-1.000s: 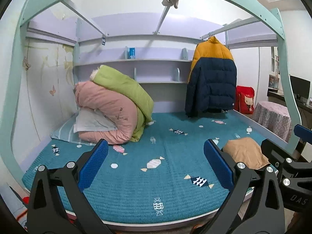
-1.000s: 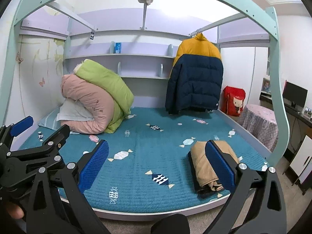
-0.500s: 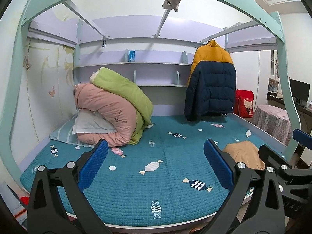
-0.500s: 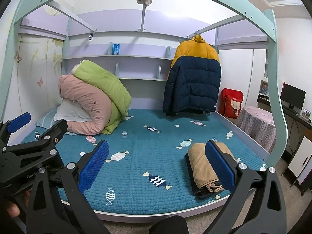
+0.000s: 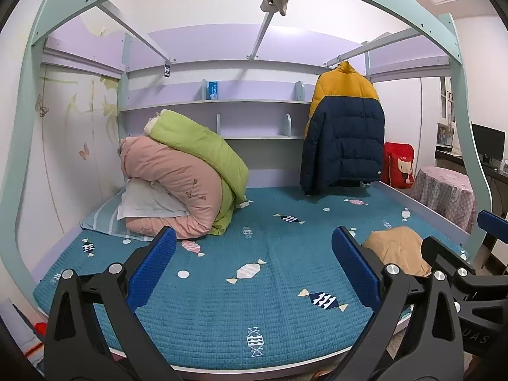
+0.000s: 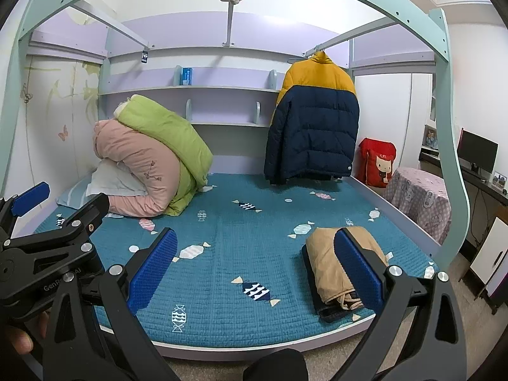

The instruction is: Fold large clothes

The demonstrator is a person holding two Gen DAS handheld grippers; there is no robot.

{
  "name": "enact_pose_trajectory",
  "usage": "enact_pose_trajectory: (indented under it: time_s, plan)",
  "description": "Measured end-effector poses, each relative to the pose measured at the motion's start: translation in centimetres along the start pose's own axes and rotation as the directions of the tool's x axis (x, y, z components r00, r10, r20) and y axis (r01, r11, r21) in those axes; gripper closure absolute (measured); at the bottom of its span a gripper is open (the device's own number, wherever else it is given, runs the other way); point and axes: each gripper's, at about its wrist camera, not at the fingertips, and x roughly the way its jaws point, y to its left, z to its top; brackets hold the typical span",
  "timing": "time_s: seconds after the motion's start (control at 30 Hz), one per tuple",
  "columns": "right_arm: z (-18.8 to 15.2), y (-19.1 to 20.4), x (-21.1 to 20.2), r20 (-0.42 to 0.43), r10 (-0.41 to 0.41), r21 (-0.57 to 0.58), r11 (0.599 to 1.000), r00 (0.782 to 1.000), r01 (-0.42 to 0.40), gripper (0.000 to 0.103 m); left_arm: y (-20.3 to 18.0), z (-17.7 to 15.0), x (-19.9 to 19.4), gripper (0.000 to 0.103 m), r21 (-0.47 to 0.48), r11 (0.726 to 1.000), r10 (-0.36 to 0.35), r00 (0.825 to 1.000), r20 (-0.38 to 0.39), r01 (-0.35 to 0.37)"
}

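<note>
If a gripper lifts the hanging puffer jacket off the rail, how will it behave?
The puffer jacket looks thick and quilted, so probably light for its bulk. It hangs limp, so likely floppy, sagging around one grip. Its shell looks smooth, maybe slippery.

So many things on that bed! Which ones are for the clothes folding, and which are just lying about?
For the folding:
- puffer jacket hanging on the rail
- folded tan garment near the bed's edge
- left claw and right claw, both open and empty

Just lying about:
- rolled pink quilt
- green quilt
- red cartoon bag
- monitor
</note>
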Motion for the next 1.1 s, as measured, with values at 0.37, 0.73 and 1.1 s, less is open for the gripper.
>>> enact_pose_trajectory:
  time_s: [0.37,0.73,1.1]
  plan:
    - [-0.06,0.14,0.08,-0.007,-0.006,0.005,1.000,1.000,0.006,0.007,-0.31,-0.29,0.52,0.005,0.010,1.000,0.007,1.000,0.011,-0.007]
    - [-0.27,-0.04,0.48,-0.013,-0.006,0.011,1.000,1.000,0.006,0.007,-0.44,-0.27,0.67,0.005,0.013,1.000,0.007,1.000,0.009,-0.007]
    - [-0.24,-0.20,0.49,-0.016,-0.006,0.013,1.000,1.000,0.006,0.007,-0.49,-0.24,0.72,0.005,0.013,1.000,0.006,1.000,0.009,-0.006]
